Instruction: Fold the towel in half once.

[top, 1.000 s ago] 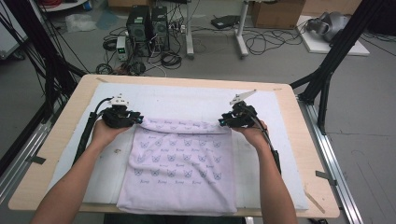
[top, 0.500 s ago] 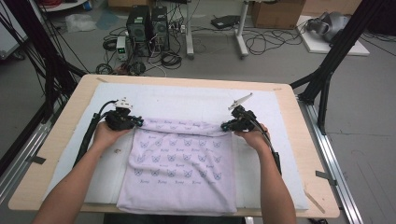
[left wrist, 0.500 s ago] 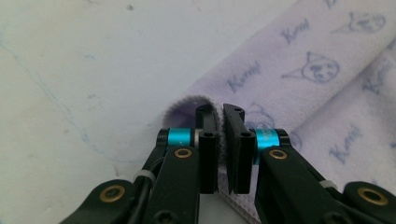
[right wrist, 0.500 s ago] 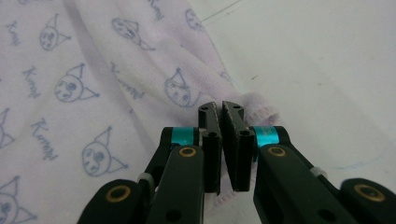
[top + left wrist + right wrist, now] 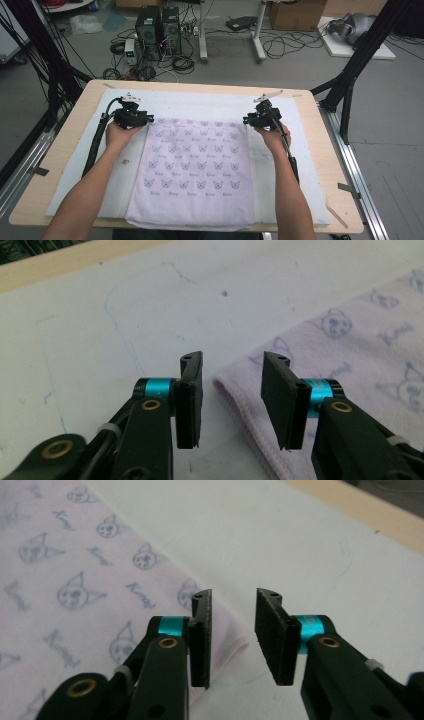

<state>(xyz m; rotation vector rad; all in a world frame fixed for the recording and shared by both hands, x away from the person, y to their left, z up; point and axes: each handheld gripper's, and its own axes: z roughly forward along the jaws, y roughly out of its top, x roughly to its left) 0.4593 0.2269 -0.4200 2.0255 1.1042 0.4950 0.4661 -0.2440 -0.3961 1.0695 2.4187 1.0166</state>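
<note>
— White mat (image 5: 210, 102) over the wooden table (image 5: 65, 150): your lilac towel (image 5: 195, 170) lies flat in the middle.

— Left gripper (image 5: 232, 377)?

— Jaws just opening, spread over the far left corner, probably clear of it.

— Right gripper (image 5: 234, 612)?

— Same: opening, apart above the far right corner.

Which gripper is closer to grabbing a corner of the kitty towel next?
Probably the left gripper: its open jaws, which have just been opening, stand on either side of the towel edge at the corner. The right gripper is open too, but its corner lies under one jaw.
</note>
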